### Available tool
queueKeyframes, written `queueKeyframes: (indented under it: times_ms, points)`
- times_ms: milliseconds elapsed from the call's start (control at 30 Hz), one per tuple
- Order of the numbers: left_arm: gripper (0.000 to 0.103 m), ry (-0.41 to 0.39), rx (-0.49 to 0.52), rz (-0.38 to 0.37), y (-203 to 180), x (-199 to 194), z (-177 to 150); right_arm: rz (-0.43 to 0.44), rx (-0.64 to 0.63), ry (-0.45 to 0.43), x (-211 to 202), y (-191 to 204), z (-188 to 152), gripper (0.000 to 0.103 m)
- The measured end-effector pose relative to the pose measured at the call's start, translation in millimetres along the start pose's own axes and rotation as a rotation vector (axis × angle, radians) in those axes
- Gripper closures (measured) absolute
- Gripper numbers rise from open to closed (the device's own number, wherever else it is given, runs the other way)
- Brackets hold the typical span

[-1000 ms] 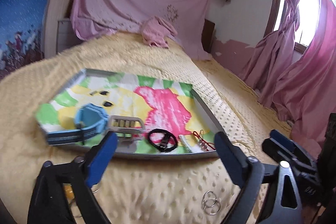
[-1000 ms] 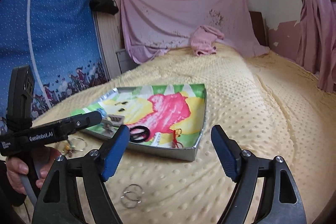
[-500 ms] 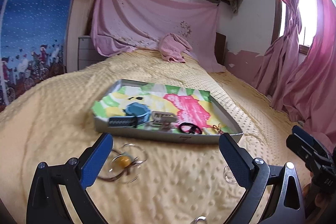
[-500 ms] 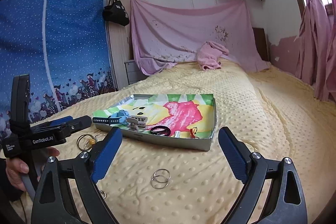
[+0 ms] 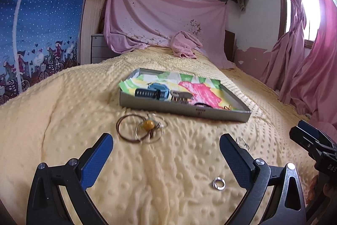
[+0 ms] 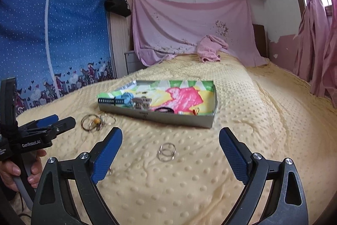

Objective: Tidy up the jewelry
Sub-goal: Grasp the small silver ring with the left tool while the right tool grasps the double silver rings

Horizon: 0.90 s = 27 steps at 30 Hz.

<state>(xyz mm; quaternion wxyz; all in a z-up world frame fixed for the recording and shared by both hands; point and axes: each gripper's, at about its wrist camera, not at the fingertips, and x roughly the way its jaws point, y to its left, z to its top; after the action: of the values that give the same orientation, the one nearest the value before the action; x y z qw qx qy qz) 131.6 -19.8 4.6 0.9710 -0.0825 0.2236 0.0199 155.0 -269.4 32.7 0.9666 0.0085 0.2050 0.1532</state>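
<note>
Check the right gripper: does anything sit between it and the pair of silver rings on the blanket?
Nothing visible does. The right gripper is open above bare blanket, and the pair of silver rings lies just ahead between its fingers.

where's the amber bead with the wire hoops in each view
Left wrist: amber bead lies centre-left on the yellow blanket, just before the tray's near wall.
Right wrist: amber bead lies at left, beside the left gripper.
Shared landmark: the grey tray.
</note>
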Motion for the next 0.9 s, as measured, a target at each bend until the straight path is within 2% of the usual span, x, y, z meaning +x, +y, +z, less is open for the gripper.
queueKeyframes:
  times_ms: [433, 667, 800, 833, 900]
  points:
    - [0.001, 0.01, 0.02, 0.032, -5, -7, -16, -0.018, -0.003, 0.055, 5, -1, -17, 0.013]
    - [0.001, 0.034, 0.042, 0.014, -9, -2, -22, -0.005, 0.004, 0.113, 22, -8, -21, 0.013]
    - [0.001, 0.044, 0.06, -0.025, -12, -1, -26, 0.019, -0.006, 0.137, 32, -8, -24, 0.013]
    - [0.001, 0.056, 0.07, -0.042, -14, 0, -27, 0.025, -0.011, 0.142, 35, -7, -24, 0.015]
    - [0.002, 0.087, 0.096, -0.083, -18, 5, -30, 0.045, -0.015, 0.158, 42, -5, -26, 0.026]
